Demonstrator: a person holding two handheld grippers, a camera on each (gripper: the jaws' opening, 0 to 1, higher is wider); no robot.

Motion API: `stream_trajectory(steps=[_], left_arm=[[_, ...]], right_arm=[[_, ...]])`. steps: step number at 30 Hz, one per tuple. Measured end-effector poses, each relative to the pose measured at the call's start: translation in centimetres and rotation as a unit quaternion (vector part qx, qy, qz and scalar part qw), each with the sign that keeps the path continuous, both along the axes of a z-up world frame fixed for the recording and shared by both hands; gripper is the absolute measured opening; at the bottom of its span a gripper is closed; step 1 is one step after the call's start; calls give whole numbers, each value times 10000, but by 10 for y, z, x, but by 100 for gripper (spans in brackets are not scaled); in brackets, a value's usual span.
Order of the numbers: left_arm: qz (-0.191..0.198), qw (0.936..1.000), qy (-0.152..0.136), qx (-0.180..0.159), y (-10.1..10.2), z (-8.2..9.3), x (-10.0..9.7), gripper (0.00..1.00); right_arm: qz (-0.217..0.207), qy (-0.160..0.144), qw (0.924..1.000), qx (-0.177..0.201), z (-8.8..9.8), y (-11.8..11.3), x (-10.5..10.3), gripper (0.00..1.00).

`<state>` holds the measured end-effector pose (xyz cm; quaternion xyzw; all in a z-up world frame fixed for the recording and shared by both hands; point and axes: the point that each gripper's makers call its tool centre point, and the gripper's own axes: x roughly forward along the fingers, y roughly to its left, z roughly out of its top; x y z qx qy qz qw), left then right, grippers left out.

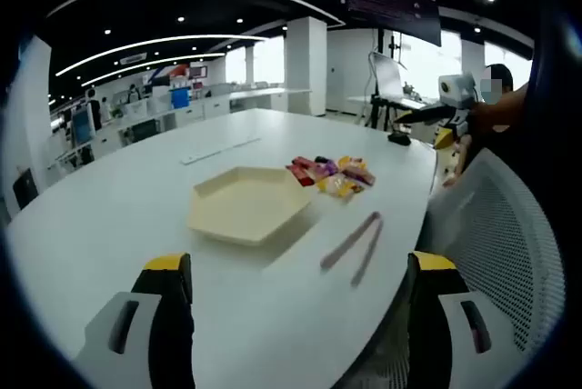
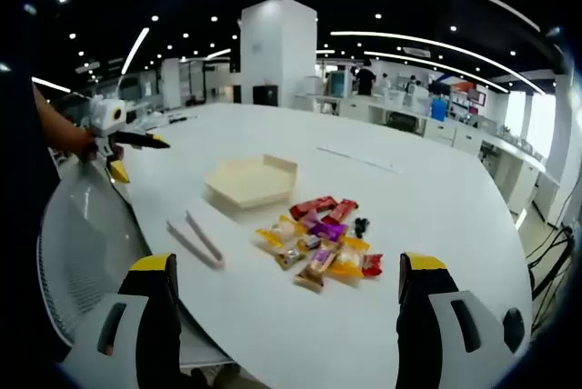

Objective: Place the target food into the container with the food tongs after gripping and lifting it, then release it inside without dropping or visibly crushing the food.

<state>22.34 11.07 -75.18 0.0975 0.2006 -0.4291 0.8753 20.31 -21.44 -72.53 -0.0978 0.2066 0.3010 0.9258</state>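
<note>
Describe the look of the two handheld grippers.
Both match. The left gripper has broad black jaws capped with yellow tips, on light grey housings with dark slots. The right gripper has the same black jaws, yellow tips and grey slotted housings.

Smooth white table point(image 2: 436, 198), faintly glossy, catching soft reflections of the ceiling lights. Matt cream tray point(image 2: 252, 181), plastic or moulded pulp by the look, cannot tell which. Shiny foil and plastic wrappers on the sweets point(image 2: 320, 242), crinkled, in red, yellow and purple. Dull pale tongs point(image 2: 195, 240), smooth, material unclear. White mesh on the chair back point(image 1: 509, 244), perforated, plastic-looking. Hard plastic on the right gripper point(image 2: 284, 316) and left gripper point(image 1: 300, 312), black jaws with yellow tips.
</note>
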Motion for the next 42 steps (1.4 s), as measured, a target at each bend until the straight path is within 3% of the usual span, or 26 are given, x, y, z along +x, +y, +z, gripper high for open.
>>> stream_trajectory(steps=[8,11,14,16,18,19,20,21,23,24,26,29,31,37,42], left_arm=[[80,9998,97,-165,0,1,2,99],[142,9997,126,-146,1,0,2,99],[156,9997,120,-146,2,0,3,99],[147,9997,143,-157,1,0,3,99],[172,9997,119,-116,3,-1,4,99],[165,9998,86,-118,4,0,4,99],[170,9997,93,-129,4,0,4,99],[189,9996,101,-166,4,1,4,99],[238,9995,73,-203,6,2,6,99],[266,9993,75,-235,7,3,7,99],[328,9990,97,-295,10,3,9,99],[367,9987,116,-344,10,3,10,99],[329,9988,132,-329,9,2,9,99],[-18,9998,174,-113,-5,-4,-3,99],[-327,9994,59,130,-14,-5,-11,99]], right_arm=[[234,29,9991,-360,-5,-4,-5,100],[118,70,9996,-246,-5,-6,1,100],[-144,-25,9998,-161,-1,-17,21,100],[-479,-221,9982,271,6,-33,52,100],[-829,-155,9955,425,-1,-51,68,100],[-1006,223,9946,153,-15,-63,66,100],[-1054,419,9935,54,-17,-65,63,100],[-1028,366,9939,143,-10,-61,60,100],[-671,-420,9958,457,20,-40,51,100],[-651,-482,9954,510,24,-36,42,100],[-735,-193,9962,436,14,-34,20,100],[-726,-251,9960,462,16,-36,-1,100],[-790,-219,9948,600,20,-40,-4,100],[-690,-383,9956,508,34,-50,0,100],[-382,-241,9987,221,26,-41,-4,100]])
